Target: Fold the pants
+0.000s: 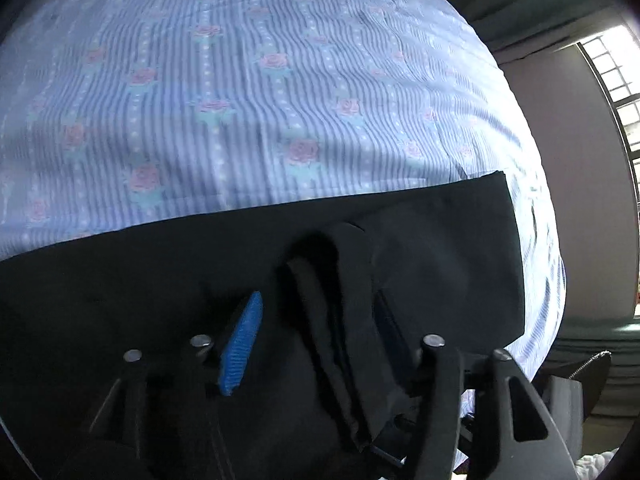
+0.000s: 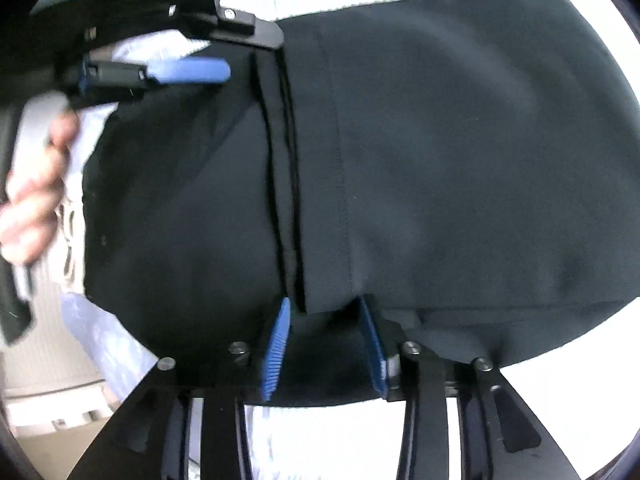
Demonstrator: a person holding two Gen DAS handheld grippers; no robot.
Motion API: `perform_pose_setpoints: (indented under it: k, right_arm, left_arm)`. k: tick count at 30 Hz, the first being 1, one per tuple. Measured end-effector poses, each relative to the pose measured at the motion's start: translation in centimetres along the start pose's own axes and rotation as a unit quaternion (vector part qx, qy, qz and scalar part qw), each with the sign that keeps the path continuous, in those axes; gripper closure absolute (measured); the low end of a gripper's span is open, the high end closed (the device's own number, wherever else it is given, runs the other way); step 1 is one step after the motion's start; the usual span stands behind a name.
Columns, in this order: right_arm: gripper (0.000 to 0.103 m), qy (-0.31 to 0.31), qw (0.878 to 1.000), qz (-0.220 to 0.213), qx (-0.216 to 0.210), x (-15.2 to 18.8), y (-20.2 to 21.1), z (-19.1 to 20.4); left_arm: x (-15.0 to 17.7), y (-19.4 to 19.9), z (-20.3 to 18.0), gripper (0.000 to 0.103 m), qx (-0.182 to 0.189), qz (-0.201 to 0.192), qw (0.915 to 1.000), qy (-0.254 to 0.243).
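Black pants lie folded on a bed with a blue striped, rose-patterned sheet. My left gripper points down over them and is open. A raised ridge of black cloth runs between its blue pads without being pinched. In the right wrist view the pants fill the frame, with a seam down the middle. My right gripper is open at their near edge, and a folded hem sits loosely between the fingertips. The left gripper's blue pad rests at the pants' far left edge.
A person's hand holds the left gripper's handle at the left. The bed's edge curves down on the right, next to a wall and a barred window. Floor shows at the lower left.
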State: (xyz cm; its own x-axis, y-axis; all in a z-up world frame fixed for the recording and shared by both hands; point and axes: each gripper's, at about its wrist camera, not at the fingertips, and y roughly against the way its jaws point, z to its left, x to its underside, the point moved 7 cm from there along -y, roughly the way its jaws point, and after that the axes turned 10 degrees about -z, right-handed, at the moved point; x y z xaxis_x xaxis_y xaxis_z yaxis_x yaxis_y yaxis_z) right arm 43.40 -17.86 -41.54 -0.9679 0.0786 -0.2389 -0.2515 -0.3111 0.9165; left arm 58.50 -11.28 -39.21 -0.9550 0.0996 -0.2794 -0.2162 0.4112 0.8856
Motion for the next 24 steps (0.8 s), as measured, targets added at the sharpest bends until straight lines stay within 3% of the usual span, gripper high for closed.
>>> perform_pose_setpoints:
  k: [2, 4, 7, 8, 9, 11, 14, 17, 19, 22, 24]
  right_arm:
    - [0.061, 0.003, 1.000, -0.003, -0.003, 0.3, 0.0, 0.0]
    - [0.061, 0.005, 1.000, 0.009, -0.004, 0.2, -0.7, 0.4]
    - [0.061, 0.004, 1.000, 0.014, 0.001, -0.2, -1.6, 0.2]
    - [0.060, 0.004, 1.000, 0.014, -0.001, -0.3, -1.9, 0.3]
    - [0.059, 0.002, 1.000, 0.015, -0.002, -0.3, -1.9, 0.4]
    - [0.059, 0.000, 1.000, 0.014, -0.006, 0.1, -1.8, 0.9]
    - [0.059, 0.011, 0.999, 0.020, -0.035, 0.1, -1.1, 1.5]
    - [0.059, 0.029, 0.999, 0.023, -0.038, 0.3, -0.9, 2.7]
    - [0.059, 0.024, 0.999, 0.027, -0.031, 0.3, -0.4, 2.2]
    - [0.059, 0.007, 1.000, 0.016, -0.018, -0.2, 1.2, 0.7]
    - [0.053, 0.001, 1.000, 0.000, 0.000, -0.8, 2.2, 0.1]
  left_arm:
    - [0.1, -1.5, -0.6, 0.044, -0.012, 0.011, 0.9999, -0.001]
    - [-0.1, -2.0, -1.0, 0.056, -0.023, 0.006, 0.9997, -0.001]
    - [-0.4, -2.5, -1.4, 0.082, -0.039, 0.005, 0.9991, -0.016]
    - [-0.6, -2.3, -1.5, 0.097, -0.034, -0.001, 0.9993, -0.015]
    - [-0.7, -1.7, -1.3, 0.097, -0.031, -0.007, 0.9995, -0.006]
    - [-1.1, -0.3, -0.6, 0.097, -0.022, -0.021, 0.9995, 0.010]
    - [-1.2, 0.8, 0.4, 0.098, -0.047, -0.039, 0.9980, 0.018]
    - [-1.6, 0.1, 0.7, 0.096, -0.050, -0.025, 0.9981, 0.025]
    - [-1.4, 0.1, 1.0, 0.087, -0.074, -0.021, 0.9970, 0.011]
    - [-1.1, 1.6, -0.1, 0.073, -0.078, -0.034, 0.9964, -0.001]
    - [-0.6, 3.6, -0.7, 0.055, -0.103, -0.053, 0.9929, -0.028]
